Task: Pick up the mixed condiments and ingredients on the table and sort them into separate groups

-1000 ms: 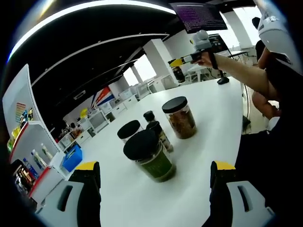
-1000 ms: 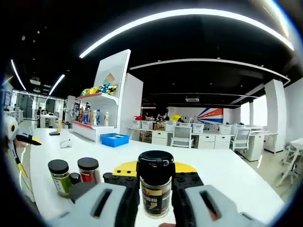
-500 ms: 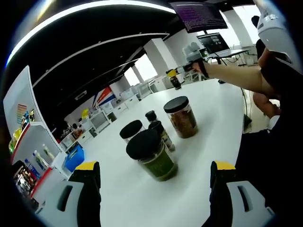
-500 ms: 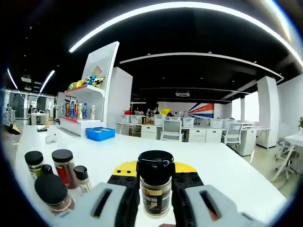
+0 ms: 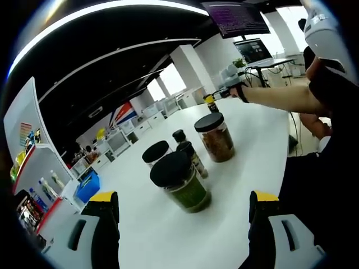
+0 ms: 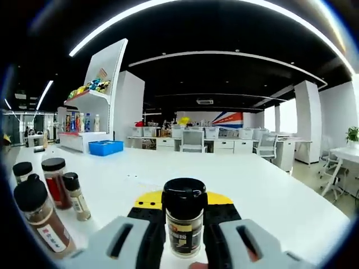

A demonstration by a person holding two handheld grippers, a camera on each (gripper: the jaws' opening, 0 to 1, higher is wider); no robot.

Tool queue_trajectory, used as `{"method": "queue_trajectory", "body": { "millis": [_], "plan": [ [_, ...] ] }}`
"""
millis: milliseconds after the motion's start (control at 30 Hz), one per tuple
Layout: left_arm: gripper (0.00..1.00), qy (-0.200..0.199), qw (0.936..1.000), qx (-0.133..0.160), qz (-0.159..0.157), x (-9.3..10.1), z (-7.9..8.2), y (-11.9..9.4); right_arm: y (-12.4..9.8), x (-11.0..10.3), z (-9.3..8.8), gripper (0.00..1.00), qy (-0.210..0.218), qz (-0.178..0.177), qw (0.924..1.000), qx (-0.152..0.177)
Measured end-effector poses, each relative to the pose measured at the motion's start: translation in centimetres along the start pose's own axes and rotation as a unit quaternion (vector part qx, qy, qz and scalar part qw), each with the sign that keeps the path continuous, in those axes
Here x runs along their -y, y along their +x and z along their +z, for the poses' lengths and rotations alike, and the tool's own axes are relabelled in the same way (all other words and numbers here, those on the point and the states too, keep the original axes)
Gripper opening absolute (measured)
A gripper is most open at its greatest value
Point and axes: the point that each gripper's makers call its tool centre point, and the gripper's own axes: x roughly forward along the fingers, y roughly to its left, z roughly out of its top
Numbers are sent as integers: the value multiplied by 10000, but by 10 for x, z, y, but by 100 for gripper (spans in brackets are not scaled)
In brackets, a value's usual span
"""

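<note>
My left gripper (image 5: pixel 184 197) is open, its yellow-tipped jaws wide apart at the near edge of the white table (image 5: pixel 252 145). Just ahead stands a cluster of black-lidded containers: a jar of green stuff (image 5: pixel 180 182), a jar of brown stuff (image 5: pixel 215 136), another jar (image 5: pixel 156 154) and two small bottles (image 5: pixel 191 158). Beyond them a person's arm holds my right gripper (image 5: pixel 213 102) low over the far side of the table. In the right gripper view my right gripper (image 6: pixel 184 213) is shut on a small black-capped spice bottle (image 6: pixel 184 234). The jars (image 6: pixel 56 182) stand to its left.
A white display shelf (image 6: pixel 90 120) with bottles and a blue bin (image 6: pixel 105 147) stand beyond the table. Desks and office chairs (image 6: pixel 193 140) line the back of the room. The person's body (image 5: pixel 331 140) is at the table's right side in the left gripper view.
The right gripper has carried the spice bottle down and toward the jar cluster. In its own view the jars have come nearer at the left. The left gripper has stayed still and open.
</note>
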Motion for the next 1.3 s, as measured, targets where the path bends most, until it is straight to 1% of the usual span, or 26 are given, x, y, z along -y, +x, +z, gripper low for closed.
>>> {"method": "queue_trajectory", "body": {
  "millis": [100,200,267,367,533,667,867,1000,1167,1233,1300],
  "plan": [
    [95,1,10000,1,-1,0,0,0,0,0,0,23,3,-4,10000,-1],
    [95,-23,10000,-20,4,-1,-2,0,3,-2,-5,23,-139,-16,9999,90],
    [95,-37,10000,-24,11,-1,-3,0,4,-3,-6,23,-329,-8,9994,95],
    [95,-43,10000,-34,19,-1,-4,0,5,-1,-9,23,-384,-64,9992,46],
    [95,-49,10000,-40,22,-1,-5,-1,5,0,-12,23,-386,-79,9992,22],
    [95,-49,10000,-46,18,-1,-5,0,5,1,-13,23,-241,-21,9997,-22],
    [95,-47,10000,-28,-24,2,-4,0,7,-1,-15,22,-358,-23,9994,-26],
    [95,-44,10000,-42,-4,1,-5,0,8,3,-17,22,-274,-100,9996,-40],
    [95,-49,10000,-44,-7,2,-5,0,8,6,-16,22,2,-109,9999,50],
    [95,-45,10000,-50,-18,2,-5,1,9,3,-15,22,139,-82,9998,95],
    [95,-42,10000,-50,-15,2,-4,1,10,-1,-13,22,189,-51,9997,130]
  ]
}}
